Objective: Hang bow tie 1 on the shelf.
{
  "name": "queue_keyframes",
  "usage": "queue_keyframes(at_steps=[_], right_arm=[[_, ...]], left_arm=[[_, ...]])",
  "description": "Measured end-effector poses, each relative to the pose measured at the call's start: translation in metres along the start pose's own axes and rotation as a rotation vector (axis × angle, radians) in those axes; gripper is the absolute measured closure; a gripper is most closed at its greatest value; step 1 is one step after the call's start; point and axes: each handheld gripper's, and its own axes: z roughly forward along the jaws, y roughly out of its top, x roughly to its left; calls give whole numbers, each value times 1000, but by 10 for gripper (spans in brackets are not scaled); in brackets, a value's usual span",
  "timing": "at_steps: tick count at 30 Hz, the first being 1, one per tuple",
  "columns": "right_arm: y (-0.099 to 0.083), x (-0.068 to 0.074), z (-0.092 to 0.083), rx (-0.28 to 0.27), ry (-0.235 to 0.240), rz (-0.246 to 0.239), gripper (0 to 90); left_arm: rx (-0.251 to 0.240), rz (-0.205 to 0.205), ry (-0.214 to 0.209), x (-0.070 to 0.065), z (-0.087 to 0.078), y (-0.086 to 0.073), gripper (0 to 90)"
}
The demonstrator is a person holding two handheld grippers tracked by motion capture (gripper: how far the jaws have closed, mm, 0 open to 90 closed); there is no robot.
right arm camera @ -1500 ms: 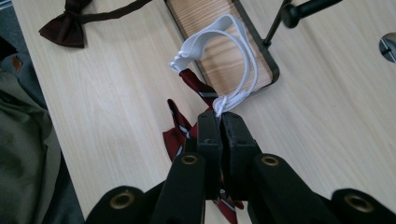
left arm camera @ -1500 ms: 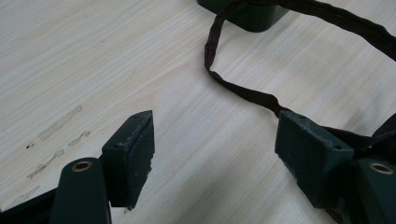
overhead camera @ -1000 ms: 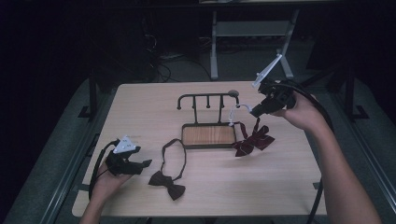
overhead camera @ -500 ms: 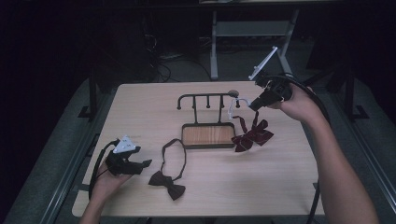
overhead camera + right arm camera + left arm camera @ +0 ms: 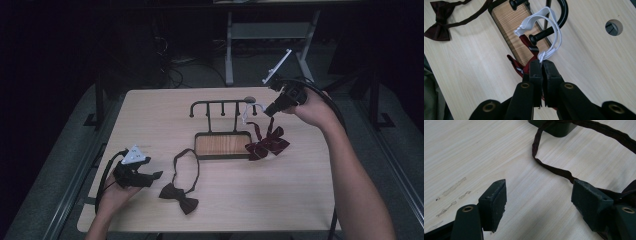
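A dark metal rack (image 5: pixel 222 106) with pegs stands on a wooden base (image 5: pixel 222 145) at the table's middle. My right gripper (image 5: pixel 267 111) (image 5: pixel 542 63) is shut on the white elastic loop (image 5: pixel 537 16) of a red striped bow tie (image 5: pixel 267 142) (image 5: pixel 520 67). The loop hangs around the rack's end peg (image 5: pixel 541 33), and the tie dangles beside the base. A dark bow tie (image 5: pixel 179 196) with its strap (image 5: pixel 554 167) lies at the front left. My left gripper (image 5: pixel 155 176) (image 5: pixel 539 197) rests open just left of it, with nothing between its fingers.
A round cable hole (image 5: pixel 613 27) is cut in the wooden table (image 5: pixel 310 200) behind the rack. Table legs and cables show on the dark floor beyond the far edge. The person's forearms reach in from the near edge.
My right gripper has carried the red bow tie left and back toward the rack's end peg. The left gripper and the dark bow tie have stayed still.
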Motion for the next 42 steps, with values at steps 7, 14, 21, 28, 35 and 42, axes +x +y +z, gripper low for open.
queue_keyframes(at_steps=[7, 14, 21, 28, 35, 42], right_arm=[[-5, -4, 6, -6, -6, 24, 853], [-8, -7, 9, -10, 3, 33, 841], [-10, -5, 9, -17, 14, 27, 829], [-16, -3, 9, -29, 28, 22, 814], [-26, -4, 12, -38, 53, 23, 791], [-36, -3, 16, -51, 69, 19, 772]], left_arm=[[-3, 4, 3, -1, 0, 0, 285], [4, 14, 3, 0, 0, 1, 285], [-2, 7, 4, -1, 0, 0, 285], [0, 6, 5, -1, -1, 1, 285], [7, 16, 2, -1, 0, 1, 285], [4, 14, 0, -2, 1, 1, 285]])
